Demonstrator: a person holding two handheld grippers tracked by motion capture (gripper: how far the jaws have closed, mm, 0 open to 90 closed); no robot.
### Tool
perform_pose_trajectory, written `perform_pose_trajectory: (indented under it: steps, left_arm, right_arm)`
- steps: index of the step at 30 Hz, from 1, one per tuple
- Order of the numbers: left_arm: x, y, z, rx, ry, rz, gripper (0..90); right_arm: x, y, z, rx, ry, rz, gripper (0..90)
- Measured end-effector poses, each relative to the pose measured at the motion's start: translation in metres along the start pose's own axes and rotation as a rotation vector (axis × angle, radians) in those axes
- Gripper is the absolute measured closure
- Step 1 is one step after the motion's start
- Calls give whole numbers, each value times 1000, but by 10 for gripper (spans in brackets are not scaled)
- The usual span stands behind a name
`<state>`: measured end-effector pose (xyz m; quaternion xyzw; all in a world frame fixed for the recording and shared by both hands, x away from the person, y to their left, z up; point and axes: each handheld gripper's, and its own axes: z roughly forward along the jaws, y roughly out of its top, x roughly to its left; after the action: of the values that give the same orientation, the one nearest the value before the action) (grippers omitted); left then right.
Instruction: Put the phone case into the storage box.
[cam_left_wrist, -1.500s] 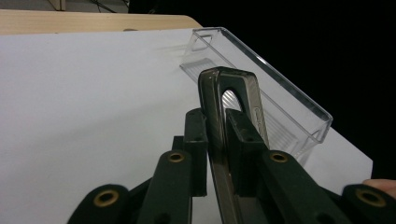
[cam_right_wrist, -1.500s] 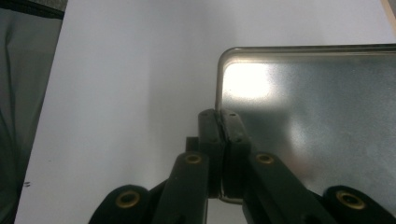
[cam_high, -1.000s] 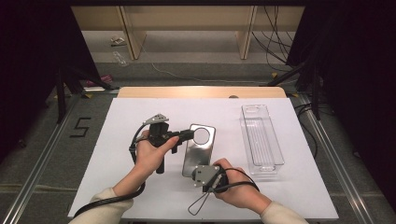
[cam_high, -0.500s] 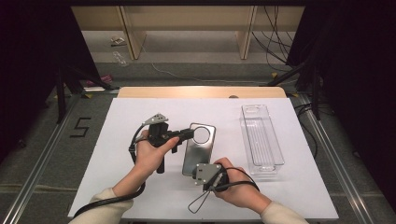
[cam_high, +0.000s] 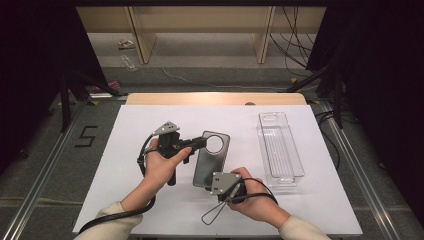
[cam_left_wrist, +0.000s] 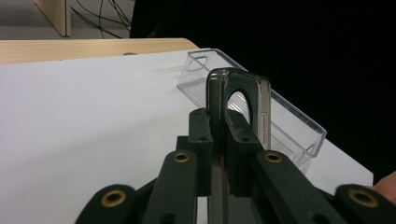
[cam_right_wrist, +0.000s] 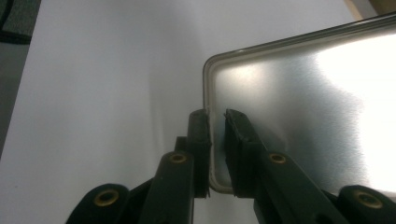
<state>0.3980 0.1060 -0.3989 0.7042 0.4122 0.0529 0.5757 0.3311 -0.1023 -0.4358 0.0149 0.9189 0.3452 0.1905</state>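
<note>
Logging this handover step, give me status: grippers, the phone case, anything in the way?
Left gripper shut on phone case near its camera hole. Right gripper fingers just opening around the case's near edge. Clear tray apart at right; nothing in the way.

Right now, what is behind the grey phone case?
In the left gripper view, a clear plastic tray lies behind the phone case on the white table. The case hides part of its wall.

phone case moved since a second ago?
No. The phone case sits at the same spot left of the clear tray; both grippers hold position.
</note>
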Motion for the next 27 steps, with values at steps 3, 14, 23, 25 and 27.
perform_pose_trajectory:
  steps: [3,14,23,25,27]
  left_arm:
    - [0,0,0,-6,17,15,821]
    - [0,0,-2,-36,44,42,820]
    - [2,0,-5,-63,74,71,819]
    - [2,0,-6,-73,82,83,819]
    - [2,-1,-7,-75,92,94,819]
  right_arm:
    - [-2,0,-2,-43,-7,24,732]
    - [-6,1,-6,-127,-36,116,502]
    - [-11,2,-12,-210,-52,188,368]
    - [-12,2,-14,-223,-63,208,354]
    - [-14,1,-15,-237,-77,230,338]
